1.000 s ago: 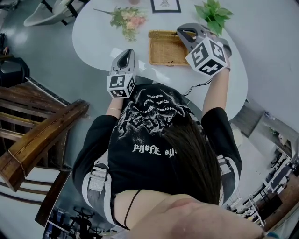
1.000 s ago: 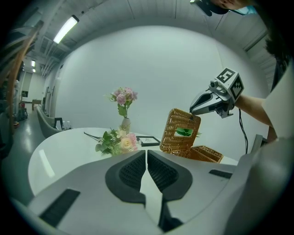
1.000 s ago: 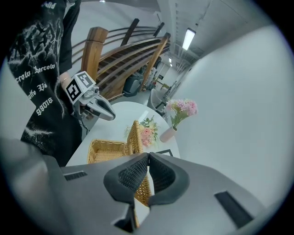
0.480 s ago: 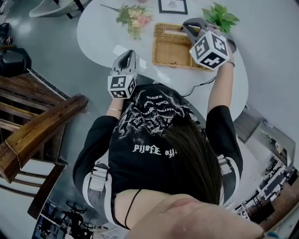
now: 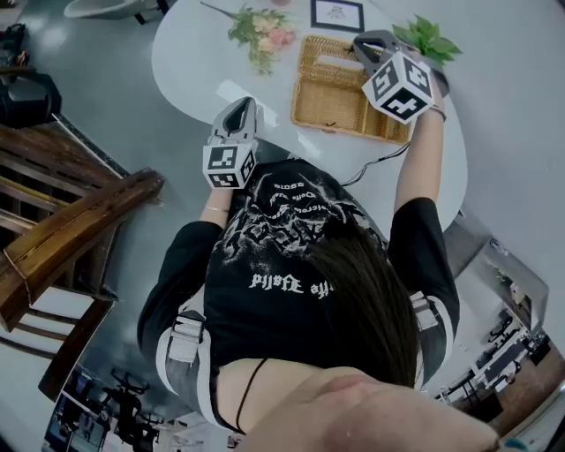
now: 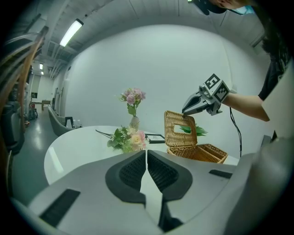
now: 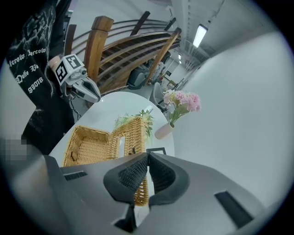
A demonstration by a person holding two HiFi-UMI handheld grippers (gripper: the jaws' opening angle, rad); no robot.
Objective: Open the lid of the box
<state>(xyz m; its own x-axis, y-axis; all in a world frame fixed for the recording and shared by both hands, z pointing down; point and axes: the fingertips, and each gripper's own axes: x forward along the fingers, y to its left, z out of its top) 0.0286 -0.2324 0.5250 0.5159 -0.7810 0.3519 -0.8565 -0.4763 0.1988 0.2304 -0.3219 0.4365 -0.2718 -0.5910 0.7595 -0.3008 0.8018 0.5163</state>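
Two handheld grippers work over a white table (image 5: 190, 66). The right gripper (image 5: 369, 44) is clamped on the top edge of the lid (image 6: 181, 130), which stands upright along the far side of the open wicker box (image 5: 349, 101). The left gripper (image 5: 237, 108) hovers by the table's near edge, jaws pressed together on nothing. Flowers (image 5: 263, 29) lie beside the box.

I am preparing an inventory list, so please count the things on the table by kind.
Wicker box: 1
Flower bunches: 2 (loose bouquet, vase of flowers)
Leafy green plant: 1
Picture frame: 1
Total: 5
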